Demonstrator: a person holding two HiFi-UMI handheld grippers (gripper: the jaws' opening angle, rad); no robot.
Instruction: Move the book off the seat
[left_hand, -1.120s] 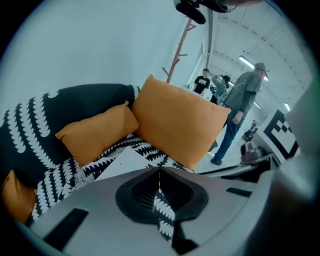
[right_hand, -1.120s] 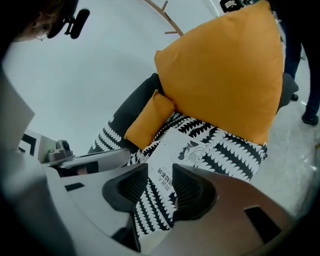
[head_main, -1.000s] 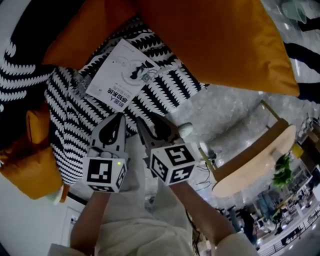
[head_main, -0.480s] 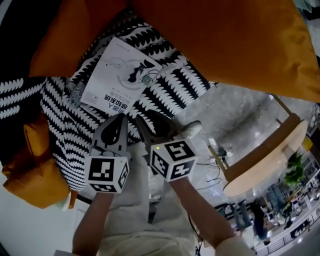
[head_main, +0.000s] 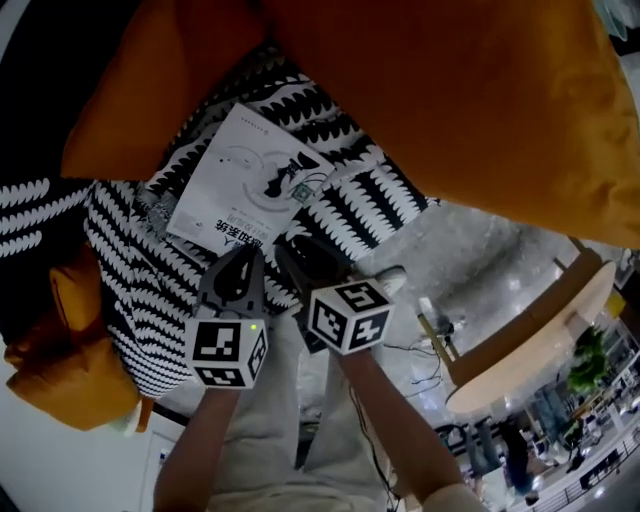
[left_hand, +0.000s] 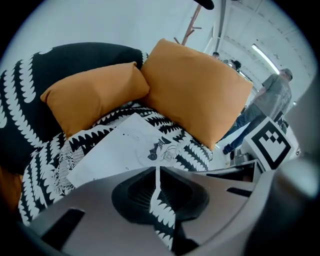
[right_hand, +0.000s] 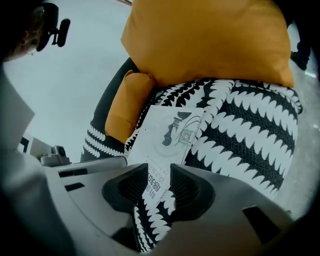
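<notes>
Left jaws: closed to a hairline slit with nothing between them; left gripper (left_hand: 157, 172) is empty.
Right jaws: a narrow gap apart with nothing gripped; right gripper (right_hand: 159, 174) is empty, and the near edge of the book (right_hand: 170, 137) shows through the gap.
Book: white cover, face up, lying flat and slanted on the seat (head_main: 375, 190), just ahead of both jaw tips and not touched.
Seat: black-and-white patterned cushion that carries the book.
Surround: large orange cushion (head_main: 470, 90) behind and to the right of the book, small orange cushion (head_main: 130, 110) to its left; neither lies on it.
Change: over the last second both grippers have drawn in toward the book's near edge, and the space ahead of the tips is now small. The book has not shifted on the seat.
Meaning: the approach looks nearly done and no grasp has begun. The left jaws would have to open first. A thin book lying flat on soft fabric probably needs one jaw slid under its edge.
Status: book still on the seat.
</notes>
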